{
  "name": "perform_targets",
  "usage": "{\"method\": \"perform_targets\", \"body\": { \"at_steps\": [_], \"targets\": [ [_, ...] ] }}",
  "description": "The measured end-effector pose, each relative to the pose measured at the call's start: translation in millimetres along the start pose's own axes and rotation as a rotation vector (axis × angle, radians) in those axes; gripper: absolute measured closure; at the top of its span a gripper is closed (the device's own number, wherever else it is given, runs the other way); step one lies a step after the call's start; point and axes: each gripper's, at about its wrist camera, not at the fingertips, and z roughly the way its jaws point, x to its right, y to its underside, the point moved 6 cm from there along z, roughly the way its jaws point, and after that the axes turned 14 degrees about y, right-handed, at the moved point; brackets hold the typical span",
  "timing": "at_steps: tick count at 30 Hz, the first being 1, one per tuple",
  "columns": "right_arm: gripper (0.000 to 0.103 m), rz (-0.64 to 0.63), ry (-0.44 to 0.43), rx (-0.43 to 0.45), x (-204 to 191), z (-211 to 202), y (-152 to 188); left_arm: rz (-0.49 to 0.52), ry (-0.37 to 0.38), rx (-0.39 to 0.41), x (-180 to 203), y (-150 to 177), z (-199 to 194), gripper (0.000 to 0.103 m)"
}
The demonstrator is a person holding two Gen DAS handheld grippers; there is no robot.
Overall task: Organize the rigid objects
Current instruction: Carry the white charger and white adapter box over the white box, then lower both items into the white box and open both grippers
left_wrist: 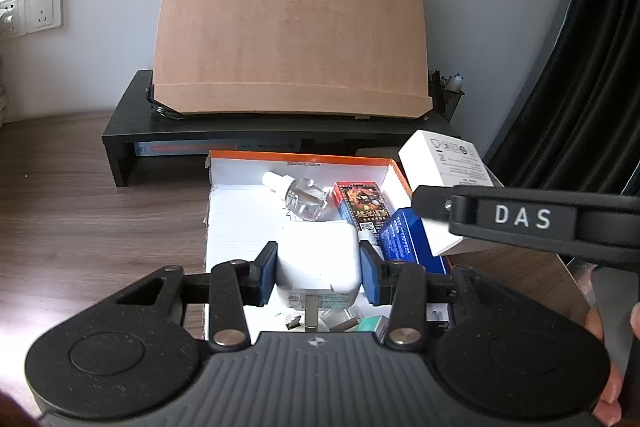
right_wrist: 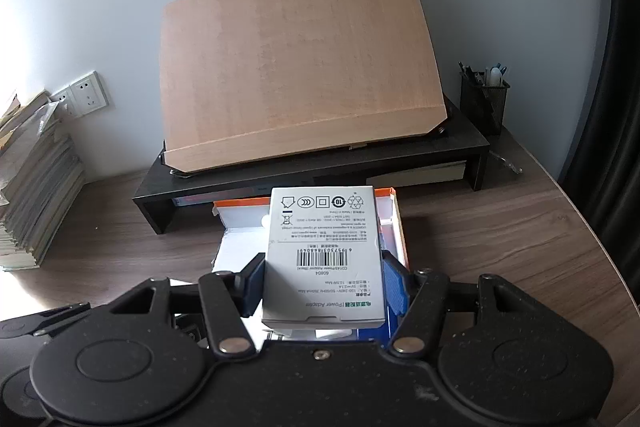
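While held, one charger (left_wrist: 322, 259), one box (right_wrist: 324, 259)

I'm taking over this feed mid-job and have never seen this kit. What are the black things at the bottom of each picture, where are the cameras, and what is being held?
No robot here: a person carries a two-finger gripper in each hand, and each gripper has a camera looking forward along its fingers. The left wrist view shows the left gripper clamped on a white plug adapter, above an open orange-edged box on the wooden desk. Inside that box lie a clear bottle, a red card pack and a blue box. The right wrist view shows the right gripper clamped on a white power adapter carton, also above the box.
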Motion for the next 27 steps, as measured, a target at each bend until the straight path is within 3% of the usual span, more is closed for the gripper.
{"method": "perform_targets", "body": {
  "at_steps": [27],
  "targets": [
    [0.032,-0.033,-0.016,-0.050,-10,34,-2,0.009,0.007,-0.030,3,1,11,0.061]
  ]
}}
